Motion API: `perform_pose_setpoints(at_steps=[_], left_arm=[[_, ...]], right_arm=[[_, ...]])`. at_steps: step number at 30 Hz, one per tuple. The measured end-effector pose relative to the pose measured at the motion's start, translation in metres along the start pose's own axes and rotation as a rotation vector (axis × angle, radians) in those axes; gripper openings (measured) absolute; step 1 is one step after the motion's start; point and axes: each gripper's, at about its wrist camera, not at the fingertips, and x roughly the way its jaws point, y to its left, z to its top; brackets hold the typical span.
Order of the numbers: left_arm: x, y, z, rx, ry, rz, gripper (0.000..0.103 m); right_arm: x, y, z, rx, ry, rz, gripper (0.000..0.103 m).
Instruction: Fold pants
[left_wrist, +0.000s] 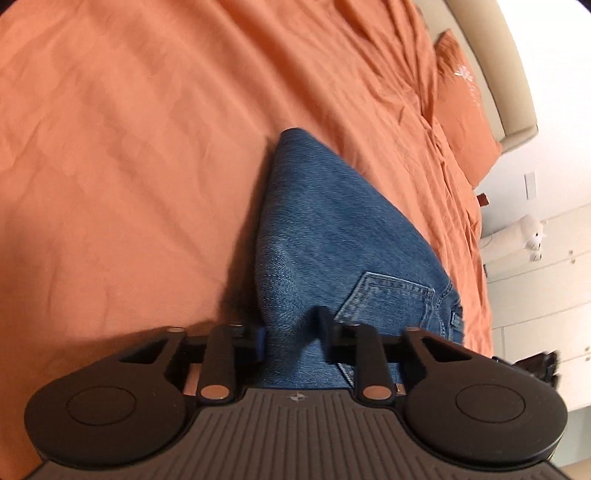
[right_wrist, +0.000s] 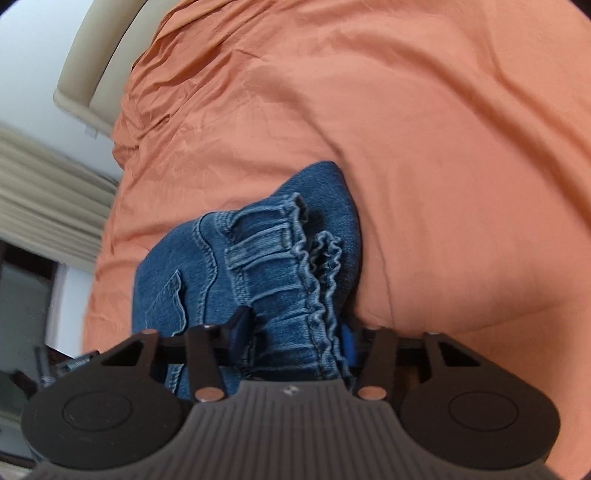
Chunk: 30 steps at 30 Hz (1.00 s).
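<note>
Blue denim pants (left_wrist: 317, 236) hang lifted above an orange bed sheet (left_wrist: 129, 147). My left gripper (left_wrist: 291, 332) is shut on the denim near a back pocket (left_wrist: 388, 299); the cloth drapes forward and away from the fingers. My right gripper (right_wrist: 291, 328) is shut on the gathered waistband (right_wrist: 314, 280) of the pants (right_wrist: 207, 266), with belt loops and bunched seams showing just past the fingers. The legs of the pants are hidden below the held part.
The orange sheet (right_wrist: 406, 129) covers the whole bed. An orange pillow (left_wrist: 465, 110) lies by a beige headboard (left_wrist: 495, 59). A white plush toy (left_wrist: 528, 232) and white cabinets stand beside the bed. Curtains (right_wrist: 48, 195) hang at the other side.
</note>
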Motion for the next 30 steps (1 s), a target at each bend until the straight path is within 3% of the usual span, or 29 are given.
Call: perform_pose_setpoints(at_steps=[2,7,13,21,30], left_arm=[[-0.008,-0.005,-0.003,0.018,-0.032,-0.006,0.011],[-0.024,-0.015,-0.009,0.058,-0.076,-0.026,0.008],[-0.059,-0.021,-0.013,0.085,-0.125,-0.061,0.008],[-0.143,-0.014,0.003,0.129,-0.245,-0.039,0.008],[-0.245,0.013,0.034,0.210,-0.290,0.118,0.008]], right_arm=[[-0.005,0.017,0.001,-0.045,-0.010,-0.050,0.035],[-0.033,0.065,-0.002,-0.142,-0.051,-0.124,0.027],[-0.067,0.127,-0.014,-0.236,-0.094,-0.137,0.025],[-0.071,0.193,-0.039,-0.258,-0.132,-0.038,0.024],[-0.014,0.267,-0.079,-0.208,-0.125,0.152,0.024]])
